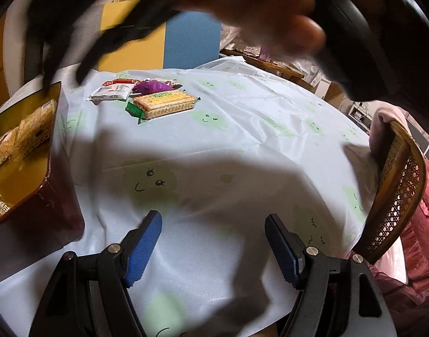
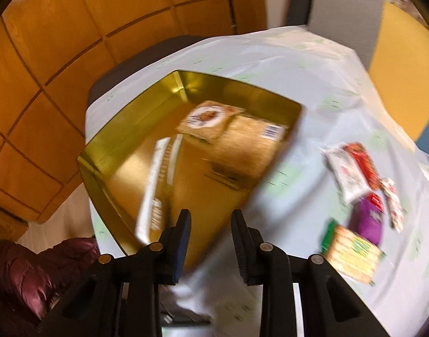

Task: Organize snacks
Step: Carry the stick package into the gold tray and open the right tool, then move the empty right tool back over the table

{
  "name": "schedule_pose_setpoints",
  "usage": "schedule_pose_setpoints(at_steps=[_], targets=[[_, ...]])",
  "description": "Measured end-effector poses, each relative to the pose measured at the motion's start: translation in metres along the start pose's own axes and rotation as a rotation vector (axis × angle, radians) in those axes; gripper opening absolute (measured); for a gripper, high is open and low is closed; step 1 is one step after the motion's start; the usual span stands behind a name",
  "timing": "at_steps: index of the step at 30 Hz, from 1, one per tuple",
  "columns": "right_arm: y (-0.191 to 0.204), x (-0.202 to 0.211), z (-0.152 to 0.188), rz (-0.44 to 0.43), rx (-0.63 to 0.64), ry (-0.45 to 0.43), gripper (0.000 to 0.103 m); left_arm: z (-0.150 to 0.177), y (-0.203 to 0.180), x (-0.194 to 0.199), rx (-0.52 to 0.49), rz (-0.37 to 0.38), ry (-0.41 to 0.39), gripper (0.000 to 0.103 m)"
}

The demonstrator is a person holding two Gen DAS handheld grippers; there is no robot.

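Pale, glossy plastic sheeting printed with smiling green pears covers the tabletop [image 1: 242, 129], creased and wrinkled, with broad shadows across its near half. At the tabletop's left edge stands a tin box [image 2: 136, 129], gold inside and dark red outside, already holding several flat snack packets; one with a round white label [image 2: 204, 118] lies toward its far wall. The loose snacks sit in a small heap toward the far edge: a long pack of biscuits [image 1: 165, 103] with a yellow-green label, a green wrapper peeping from under it, a purple packet [image 1: 154, 86] just behind, a white packet [image 1: 112, 92] beside that, and a red one touching the white.

The left tongs [image 1: 213, 248] hover over the near part of the cloth with blue pads spread wide and nothing between them. The right tongs [image 2: 211, 245] point steeply down at the near rim of the box, jaws narrow yet parted, gripping nothing; the view from them is blurred. A blurred hand [image 1: 270, 14] fills the top of the left view.

Around the tabletop: a cane-backed wooden chair [image 1: 399, 191] at the right edge, orange wood panelling [image 2: 60, 56] beyond the left edge, yellow and blue panels behind the far edge, and a dark red quilted garment [image 2: 26, 269]
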State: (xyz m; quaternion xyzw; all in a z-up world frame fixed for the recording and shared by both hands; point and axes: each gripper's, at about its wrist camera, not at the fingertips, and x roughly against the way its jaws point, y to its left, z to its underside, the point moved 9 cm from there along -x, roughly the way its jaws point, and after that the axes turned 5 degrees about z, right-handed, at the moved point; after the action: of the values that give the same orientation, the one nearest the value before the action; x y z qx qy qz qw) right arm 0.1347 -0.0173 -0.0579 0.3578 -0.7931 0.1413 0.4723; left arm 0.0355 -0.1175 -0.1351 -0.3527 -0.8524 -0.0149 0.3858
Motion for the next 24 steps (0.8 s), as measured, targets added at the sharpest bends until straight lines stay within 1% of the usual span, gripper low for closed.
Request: schedule_pose_setpoints(at_steps=[3, 5, 9, 13, 20, 24], targets=[[-0.033, 0.015, 0.018, 0.056, -0.053, -0.005, 0.030, 0.000, 0.001, 0.000, 0.005, -0.002, 0.005, 0.076], [-0.059, 0.022, 0.035, 0.109, -0.094, 0.012, 0.030, 0.000, 0.001, 0.000, 0.002, -0.008, 0.008, 0.076], [-0.117, 0.031, 0.078, 0.223, -0.175, 0.074, 0.030, 0.001, 0.000, -0.001, -0.012, -0.024, 0.015, 0.076], [-0.170, 0.040, 0.116, 0.314, -0.268, 0.116, 0.030, 0.001, -0.001, -0.002, -0.028, -0.045, 0.025, 0.077], [-0.235, 0.056, 0.164, 0.391, -0.414, 0.137, 0.030, 0.000, -0.002, -0.005, -0.035, -0.071, 0.052, 0.078], [-0.258, 0.056, 0.185, 0.396, -0.503, 0.135, 0.030, -0.003, -0.003, -0.007, -0.021, -0.091, 0.088, 0.080]])
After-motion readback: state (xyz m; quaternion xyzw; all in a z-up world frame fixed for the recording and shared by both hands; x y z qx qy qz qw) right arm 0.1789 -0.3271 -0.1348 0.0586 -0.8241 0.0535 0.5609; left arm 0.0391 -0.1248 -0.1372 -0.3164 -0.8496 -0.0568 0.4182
